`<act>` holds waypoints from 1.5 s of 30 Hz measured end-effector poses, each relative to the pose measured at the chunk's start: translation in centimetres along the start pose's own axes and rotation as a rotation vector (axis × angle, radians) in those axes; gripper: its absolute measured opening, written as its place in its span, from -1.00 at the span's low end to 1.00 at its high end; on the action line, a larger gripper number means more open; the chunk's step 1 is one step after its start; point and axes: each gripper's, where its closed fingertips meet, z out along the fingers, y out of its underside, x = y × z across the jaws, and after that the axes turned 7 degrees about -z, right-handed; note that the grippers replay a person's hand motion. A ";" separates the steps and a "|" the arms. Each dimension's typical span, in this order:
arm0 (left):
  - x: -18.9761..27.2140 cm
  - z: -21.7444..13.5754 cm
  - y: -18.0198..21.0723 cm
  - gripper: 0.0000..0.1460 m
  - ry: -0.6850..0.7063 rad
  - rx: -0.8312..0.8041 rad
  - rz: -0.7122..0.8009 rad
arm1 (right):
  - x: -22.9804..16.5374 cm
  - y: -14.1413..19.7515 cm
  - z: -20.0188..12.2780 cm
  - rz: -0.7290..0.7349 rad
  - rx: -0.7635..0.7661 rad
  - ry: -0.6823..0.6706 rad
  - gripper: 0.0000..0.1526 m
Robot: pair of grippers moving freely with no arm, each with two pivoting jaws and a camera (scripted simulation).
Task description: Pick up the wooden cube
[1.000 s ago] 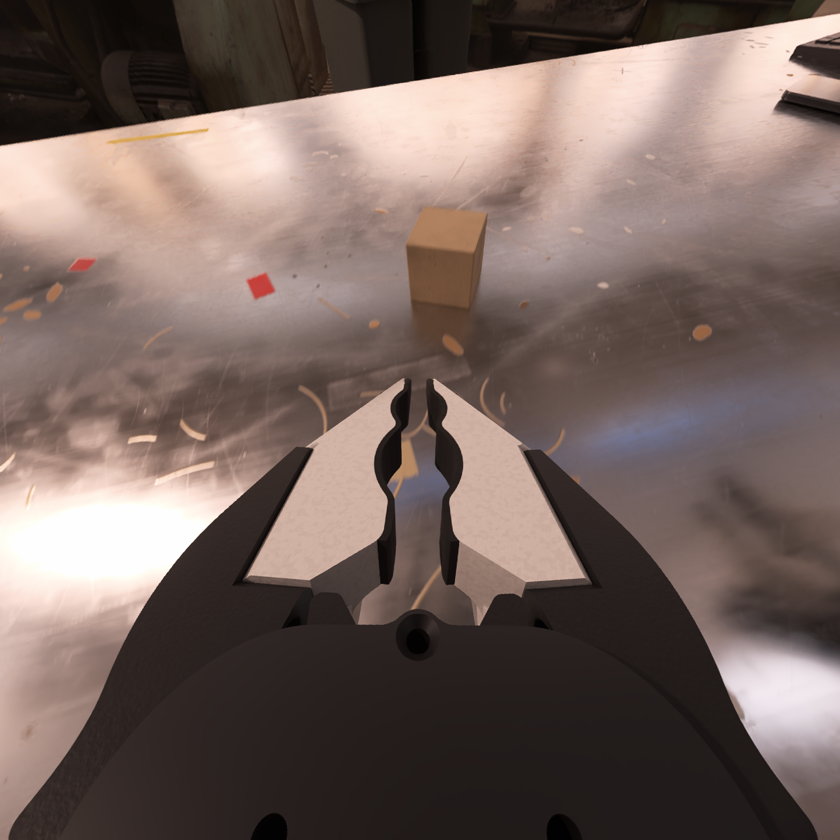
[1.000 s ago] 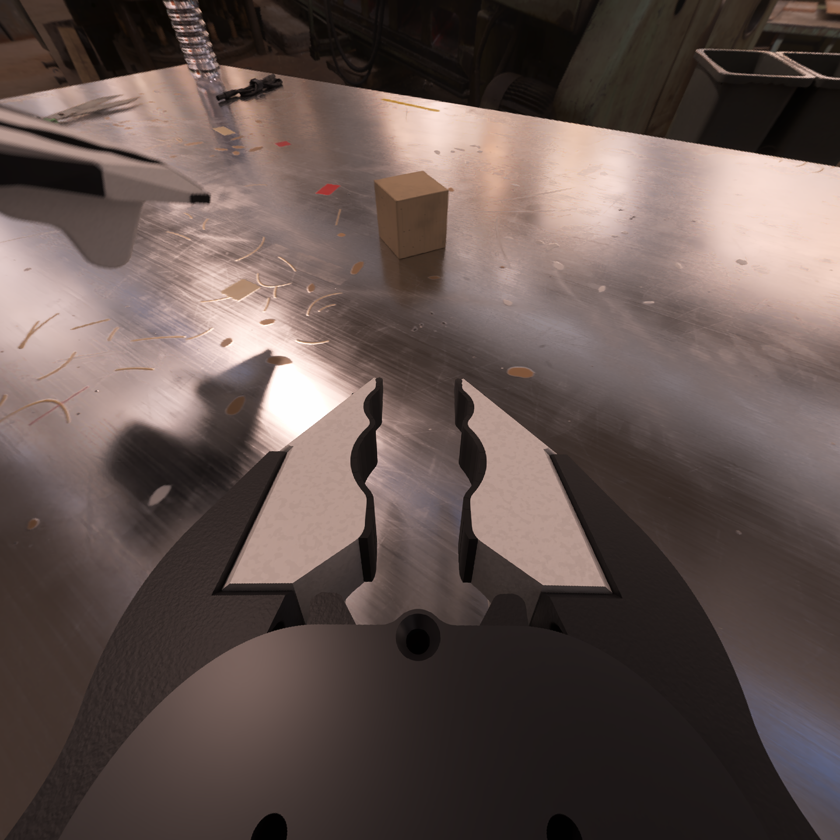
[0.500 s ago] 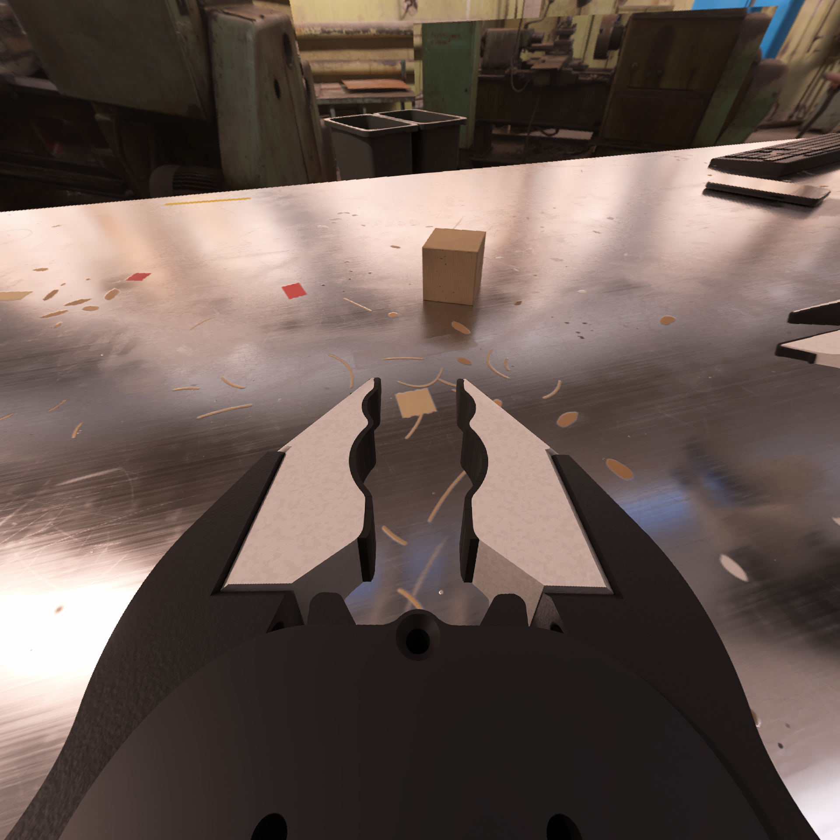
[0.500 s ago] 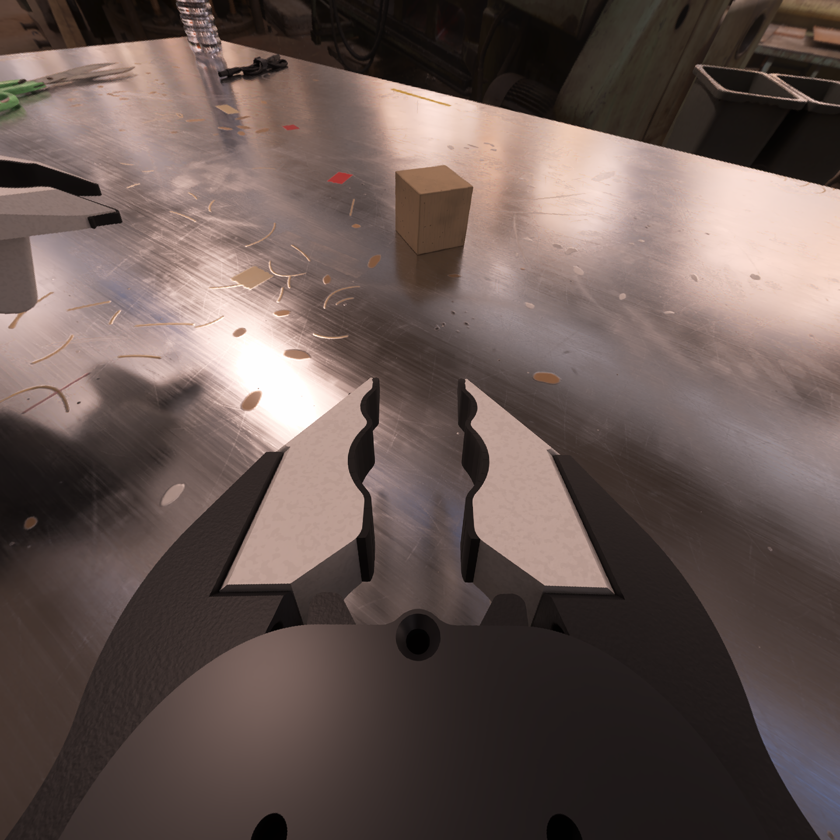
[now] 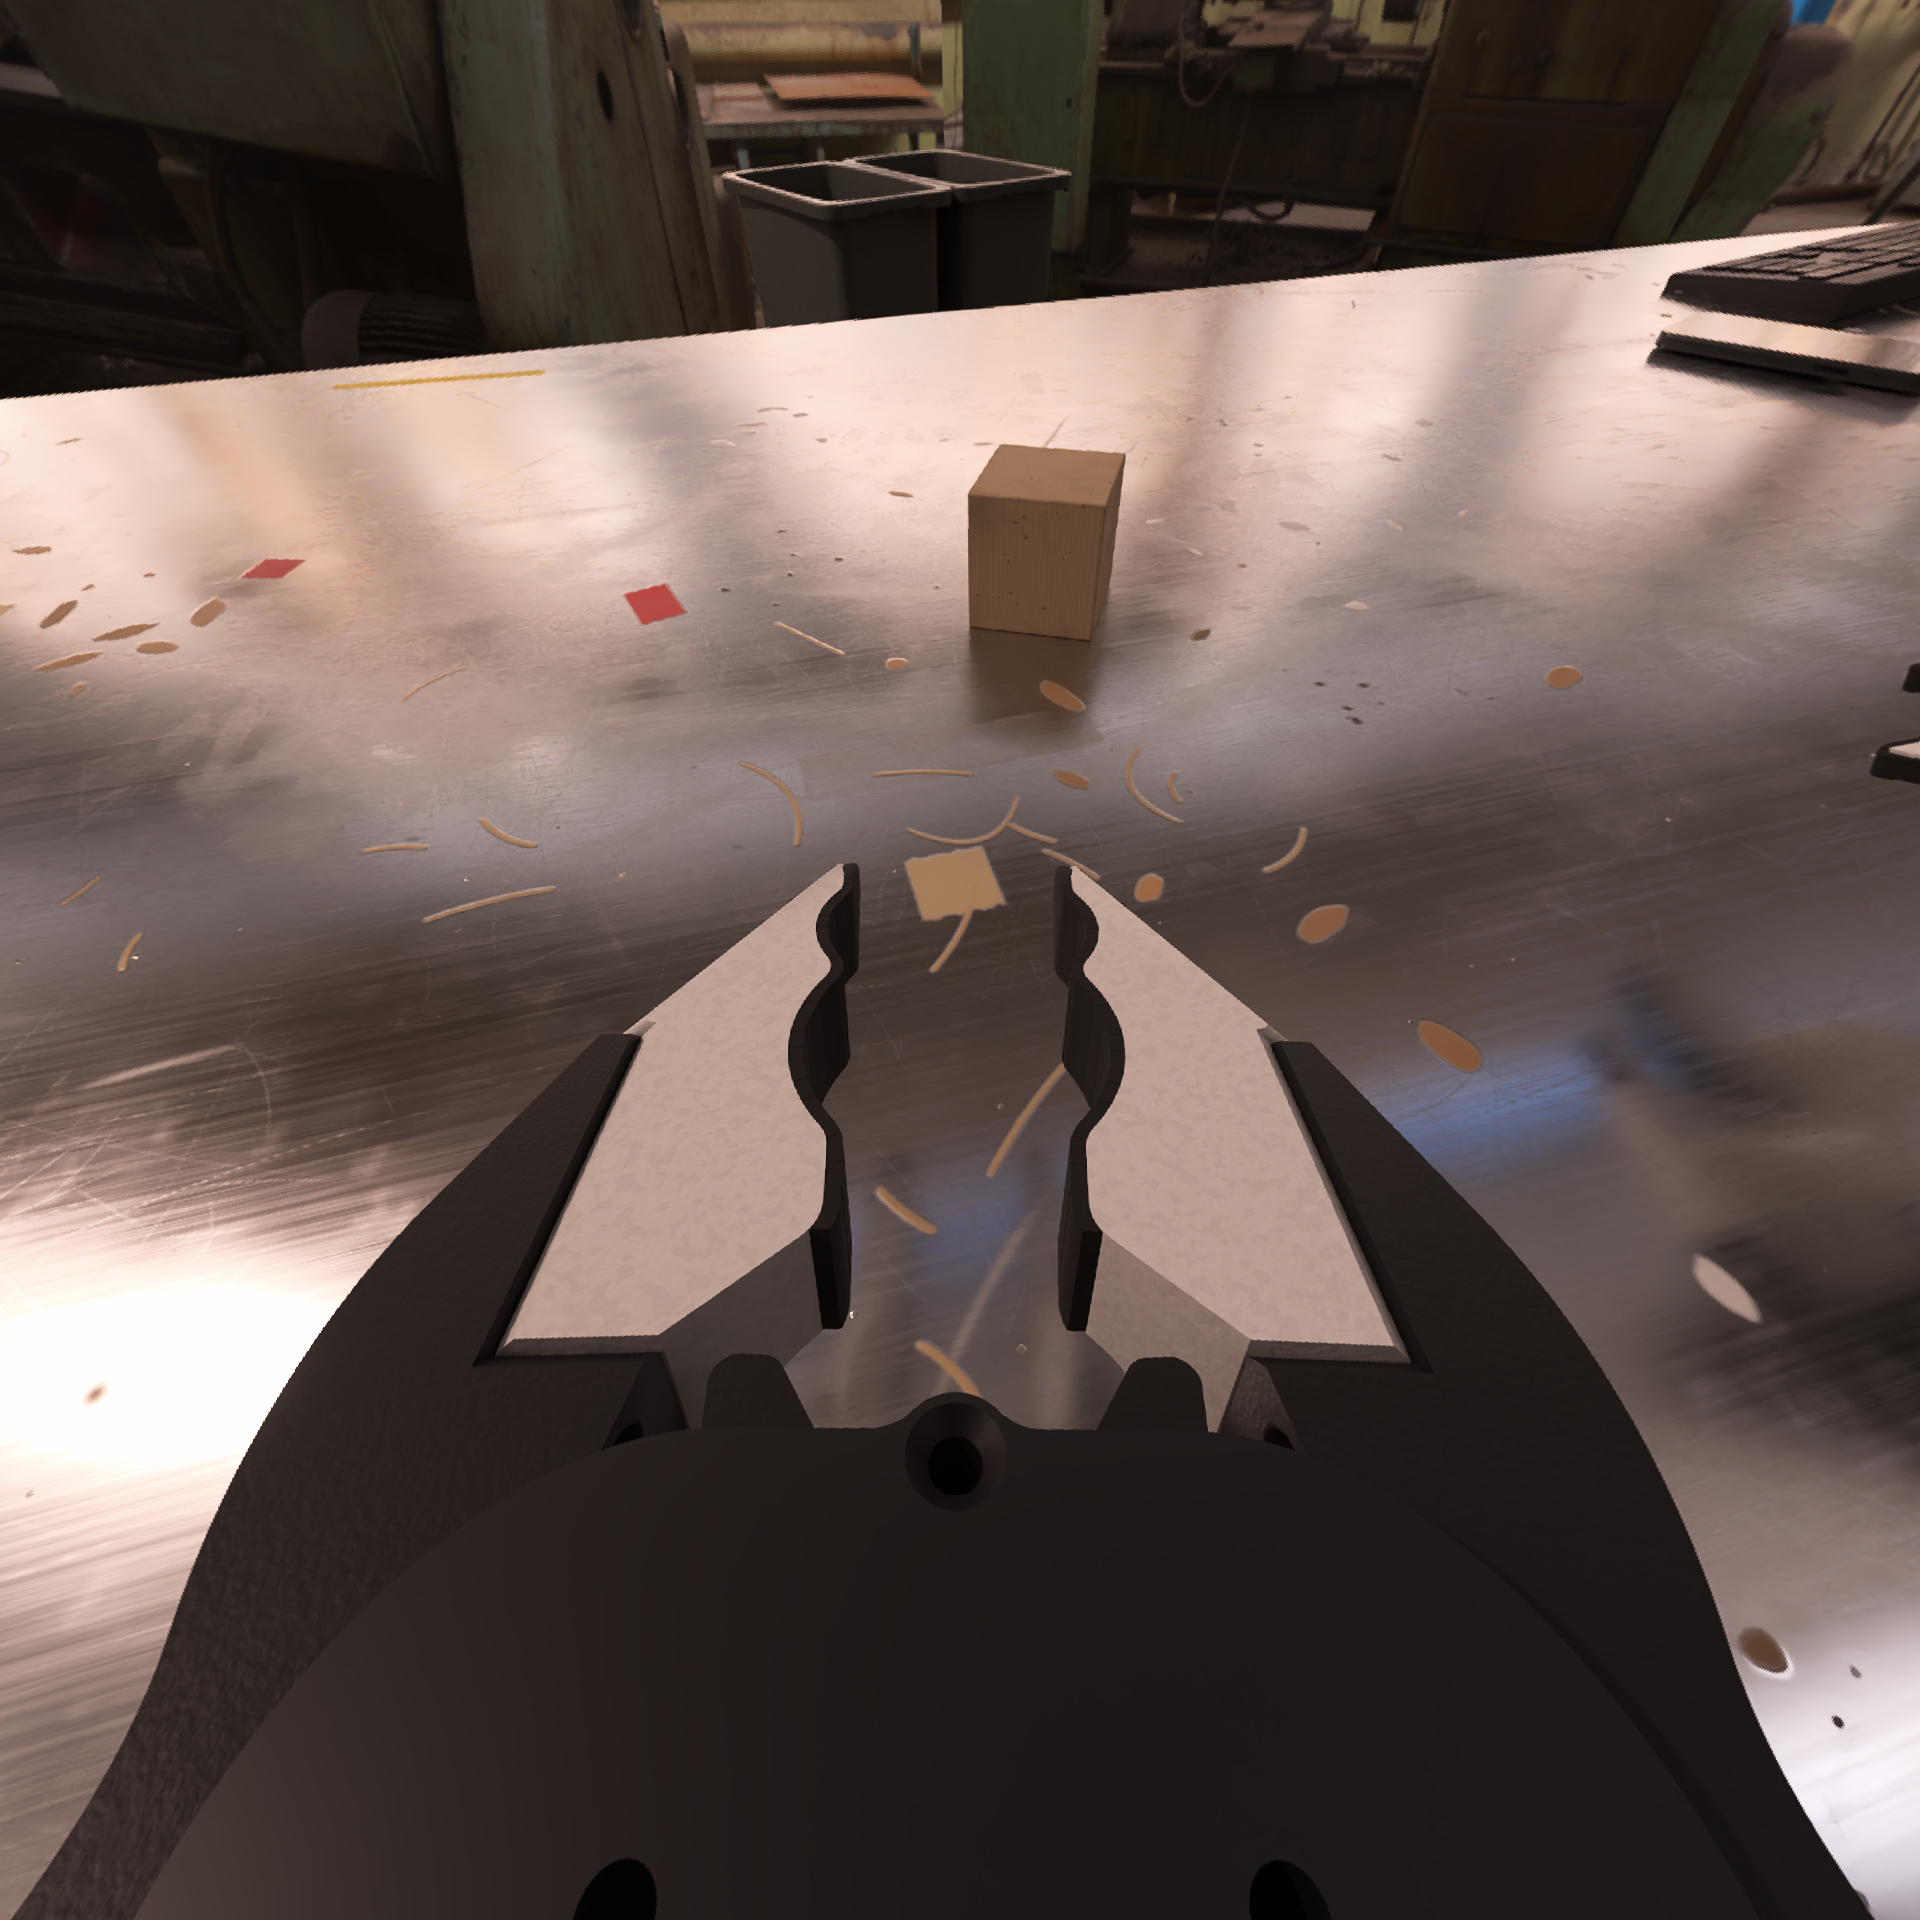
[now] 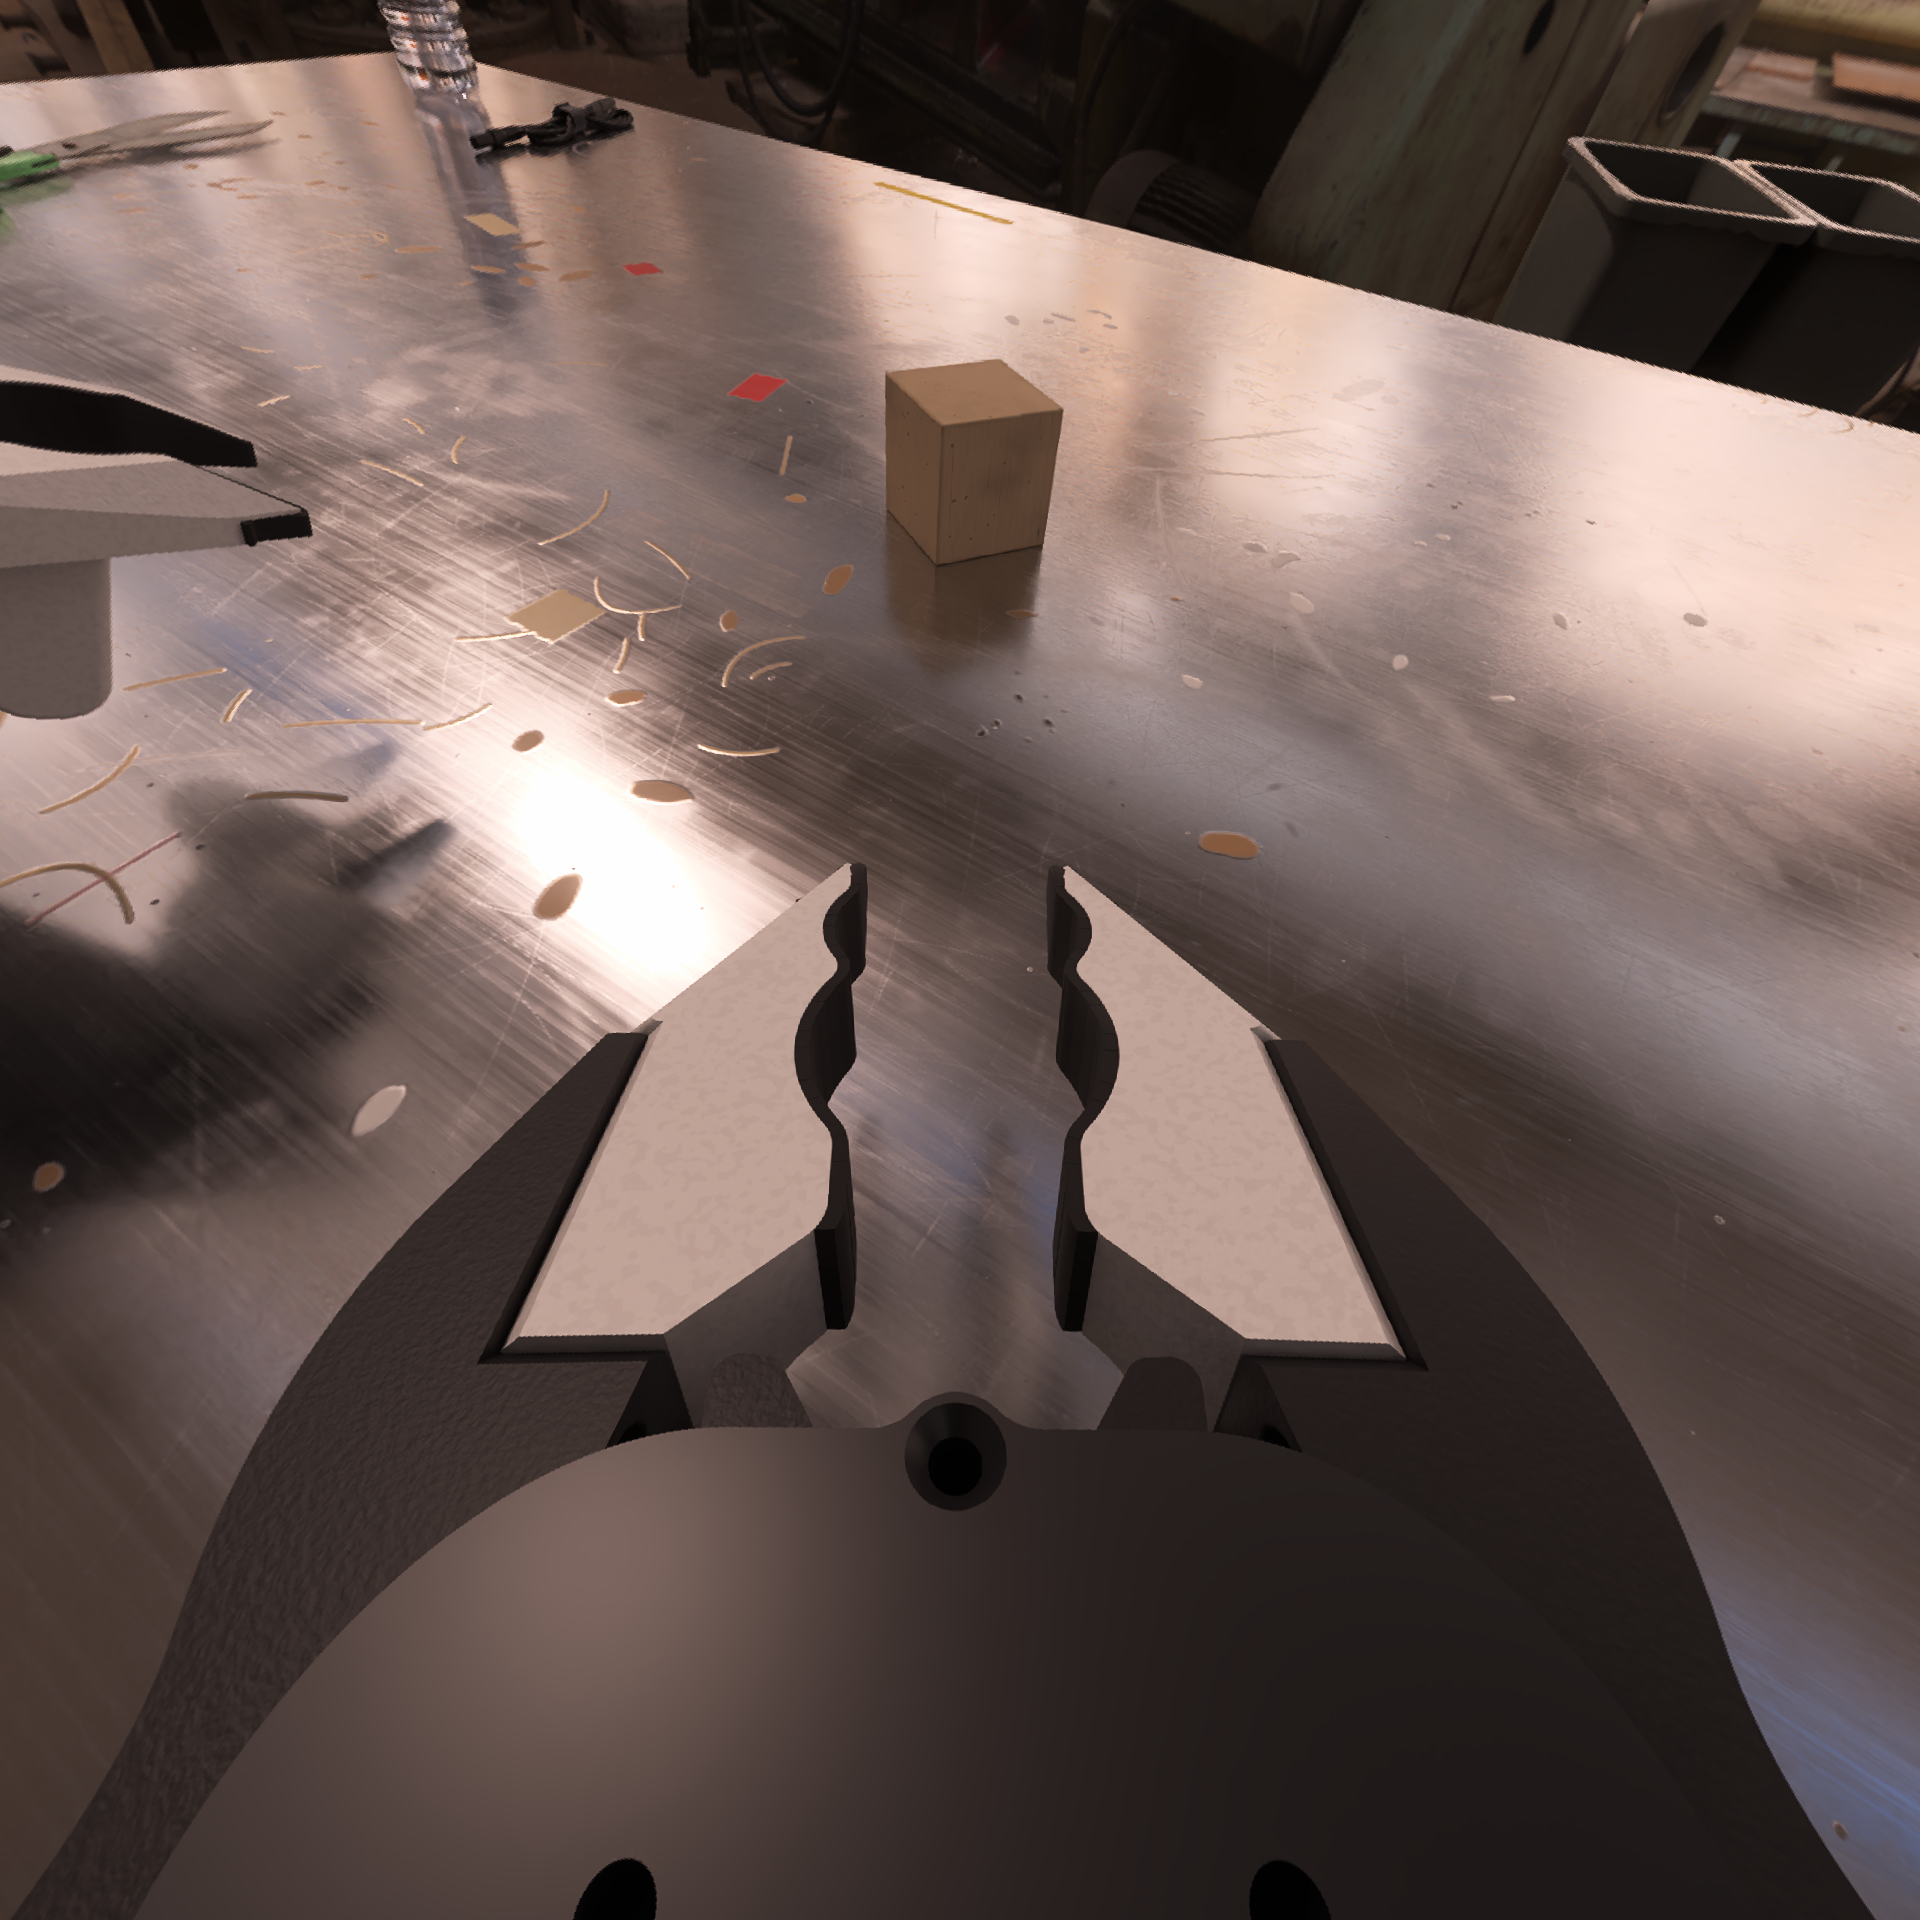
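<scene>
A light wooden cube (image 5: 1044,556) stands alone on the shiny metal table (image 5: 416,1039). In the left wrist view it lies ahead and slightly right of my left gripper (image 5: 956,883), which is open and empty, some way short of it. In the right wrist view the cube (image 6: 971,462) lies straight ahead of my right gripper (image 6: 956,883), also open and empty and well short of it. The left gripper's fingers (image 6: 156,499) show at the left edge of the right wrist view.
Wood shavings, chips and small red scraps (image 5: 652,604) litter the table. A black keyboard (image 5: 1808,275) and flat dark slab lie at the far right. Scissors (image 6: 125,140), a clear bottle (image 6: 426,47) and a black clip lie far left. Two grey bins (image 5: 894,234) stand beyond the table edge.
My left gripper opened from nearly shut and pulled back and levelled out, then crept toward the cube. My right gripper moved closer to the cube.
</scene>
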 end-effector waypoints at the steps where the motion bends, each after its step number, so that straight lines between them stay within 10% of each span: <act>1: 0.0 0.0 0.1 -0.49 0.001 -0.004 -0.001 | 0.0 0.0 0.0 0.001 0.000 0.000 -0.55; 12: 1.7 2.0 0.0 -0.32 0.052 -0.104 0.025 | 0.2 -0.1 -0.2 -0.019 0.000 0.001 -0.55; 15: 3.1 6.2 -1.8 0.13 0.066 -0.186 0.073 | 0.5 0.0 -0.1 -0.028 -0.006 0.009 -0.56; 26: 3.8 22.8 -3.2 0.00 0.114 -0.446 0.200 | 1.1 0.4 -0.4 -0.050 -0.012 0.011 -0.56; 38: 6.3 16.7 -4.1 -0.16 0.822 -0.481 0.476 | 0.6 -0.1 -1.0 -0.084 0.001 0.007 -0.59; 45: 7.1 14.2 -1.8 -0.16 0.951 -0.413 0.540 | 0.1 0.7 -0.2 -0.081 -0.027 -0.015 -0.59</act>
